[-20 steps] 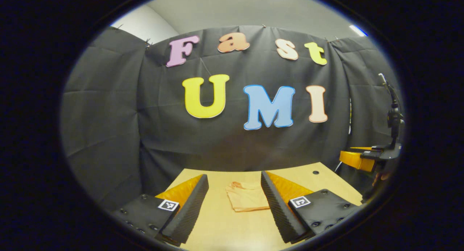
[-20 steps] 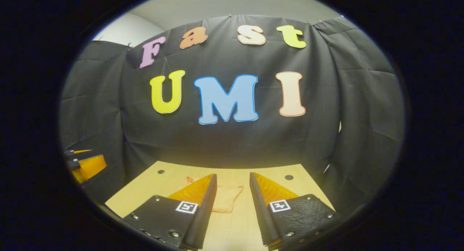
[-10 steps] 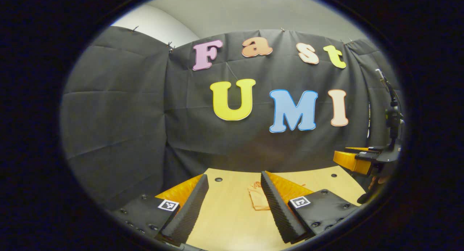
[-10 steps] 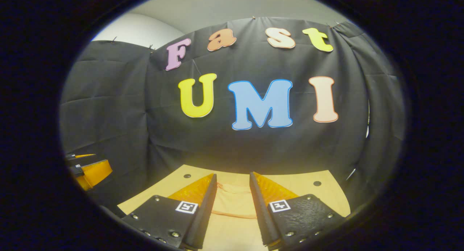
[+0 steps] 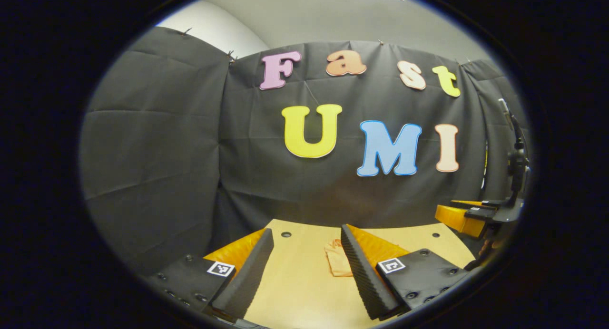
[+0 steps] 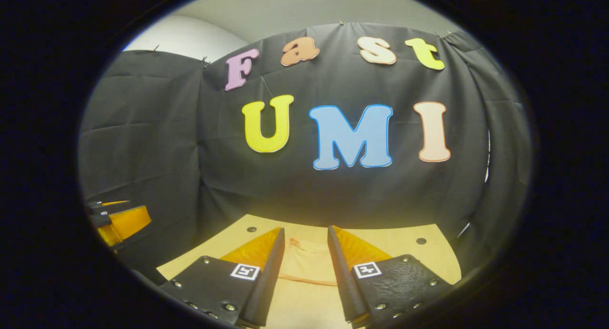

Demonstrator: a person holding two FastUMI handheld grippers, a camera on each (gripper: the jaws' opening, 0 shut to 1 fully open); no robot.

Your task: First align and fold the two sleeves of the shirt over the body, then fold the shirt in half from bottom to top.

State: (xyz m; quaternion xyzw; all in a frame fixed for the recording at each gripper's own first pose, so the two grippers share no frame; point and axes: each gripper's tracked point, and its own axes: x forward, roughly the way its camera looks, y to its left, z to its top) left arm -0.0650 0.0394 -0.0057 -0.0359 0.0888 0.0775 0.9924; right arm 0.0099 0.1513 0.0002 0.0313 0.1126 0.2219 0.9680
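Wooden table at 6 o'clock, small holes near far edge; black cloth behind, grey ceiling at 12.

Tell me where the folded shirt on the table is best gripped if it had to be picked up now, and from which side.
Probably the near folded edge of the shirt, approached low from the front. The shirt lies flat on the table, and that edge faces the open right gripper. The open left gripper sees only its left part.

shirt: the folded peach cloth shirt is partly hidden behind the left gripper's right finger.
far gripper: cut off at the left gripper view's right edge.
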